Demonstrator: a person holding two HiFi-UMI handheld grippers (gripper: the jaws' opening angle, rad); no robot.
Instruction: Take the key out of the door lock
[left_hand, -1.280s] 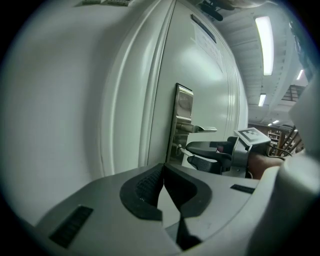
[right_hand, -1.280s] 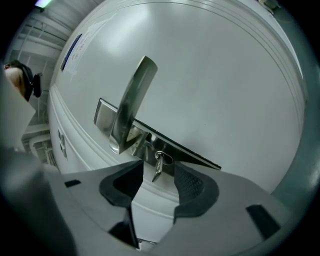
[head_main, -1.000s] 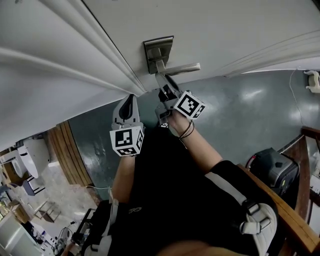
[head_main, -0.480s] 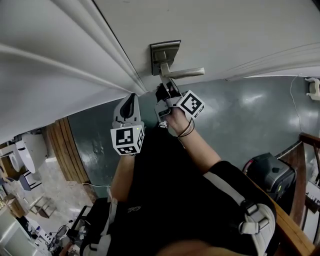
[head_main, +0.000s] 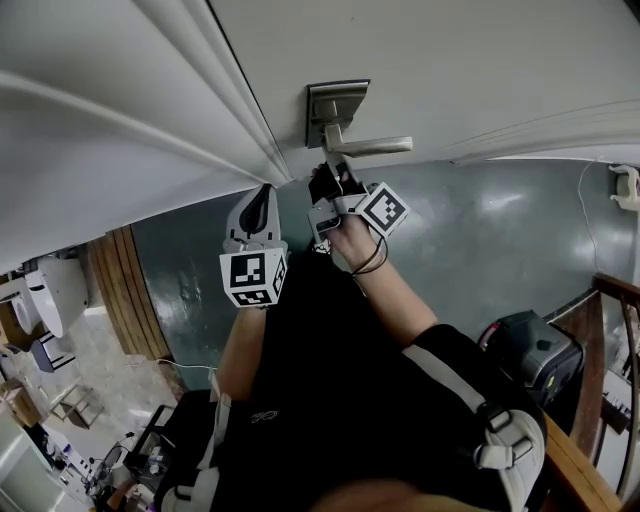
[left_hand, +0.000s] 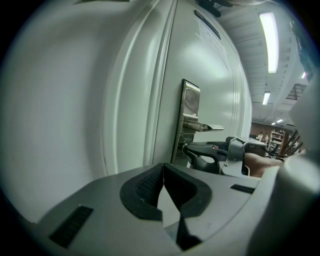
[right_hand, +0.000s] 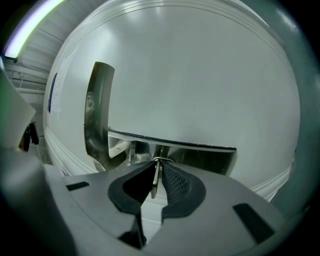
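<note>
Left grey two-jaw gripper (head_main: 262, 196): jaws together, nothing between them, bare forearm stretched forward. Right grey two-jaw gripper (head_main: 332, 178): just beside it, jaws just been closing, pads pinching thin flat metal key (right_hand: 155, 179).

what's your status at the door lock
Right gripper just closed onto the key. Left gripper shut, empty, off the door. Door handle close above key, not blocking.

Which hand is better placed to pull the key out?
The right tool: its jaws have just been closing with the key between them, below the door handle. The left tool hangs back, shut and empty.
</note>
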